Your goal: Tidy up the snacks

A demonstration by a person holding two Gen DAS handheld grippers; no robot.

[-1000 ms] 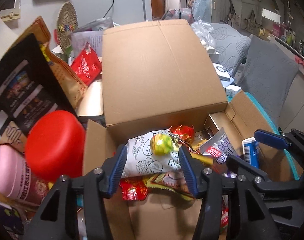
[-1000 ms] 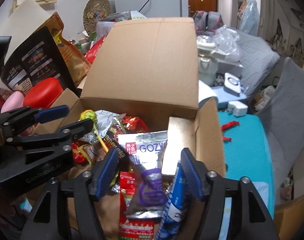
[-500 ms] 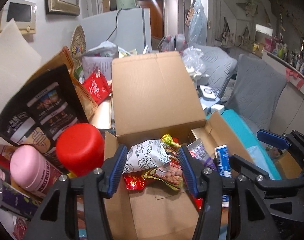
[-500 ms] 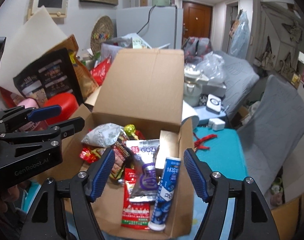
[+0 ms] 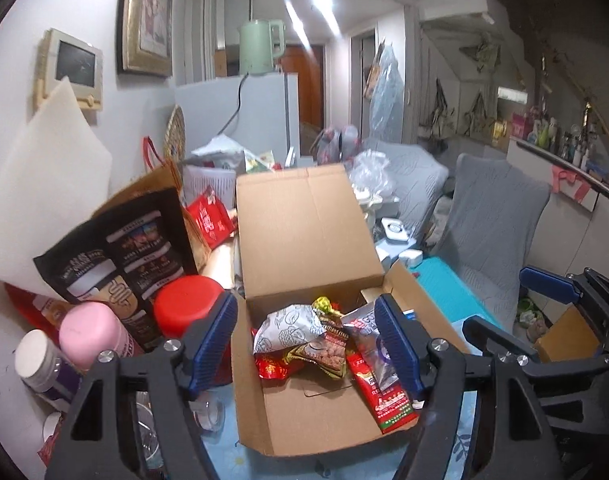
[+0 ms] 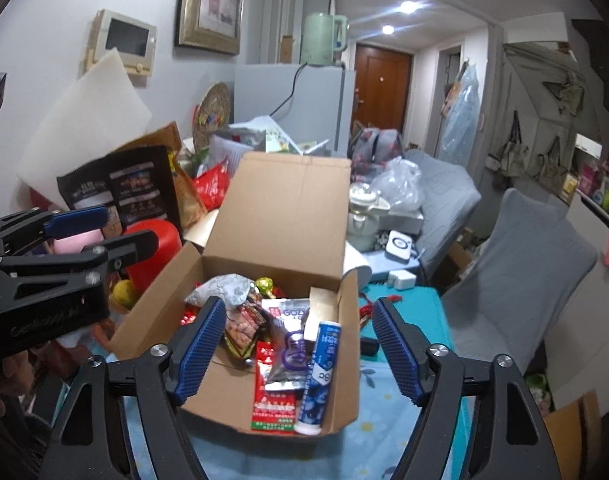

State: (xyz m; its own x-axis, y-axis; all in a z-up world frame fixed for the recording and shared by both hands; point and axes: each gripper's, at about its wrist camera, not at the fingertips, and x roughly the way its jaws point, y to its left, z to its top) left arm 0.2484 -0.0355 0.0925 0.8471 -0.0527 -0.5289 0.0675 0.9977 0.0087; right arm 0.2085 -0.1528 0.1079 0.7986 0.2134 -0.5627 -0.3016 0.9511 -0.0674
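Both grippers hang above an open cardboard box [image 6: 264, 364] with nothing between their pads. The left gripper [image 5: 306, 350] has its jaws opening, empty, and frames the box's far half; the right gripper [image 6: 298, 354] likewise has its jaws opening, empty, and frames the box's near half. The box stands on a pale blue flowered cloth [image 6: 368, 440], its long axis running straight away from the jaws, its lid flap [image 6: 288, 216] standing up at the far end. Inside it, a blue and white tube [image 6: 318, 380] lies flat along the wall on the side of the right gripper's right jaw, its long axis parallel to the box's, its white cap end pointing toward the jaws. Just beside it, toward the left jaw, a red packet [image 6: 272, 396] lies the same way, partly under a silver pouch [image 6: 290, 344]. Beyond these, at the far end, sit a white printed bag [image 6: 222, 290], a nut packet [image 5: 324, 354] and a gold-wrapped sweet [image 6: 264, 284], heaped and touching. Outside the left gripper's left jaw stand a red-capped jar [image 5: 188, 304] and a pink-capped bottle [image 5: 90, 330], beside the box.
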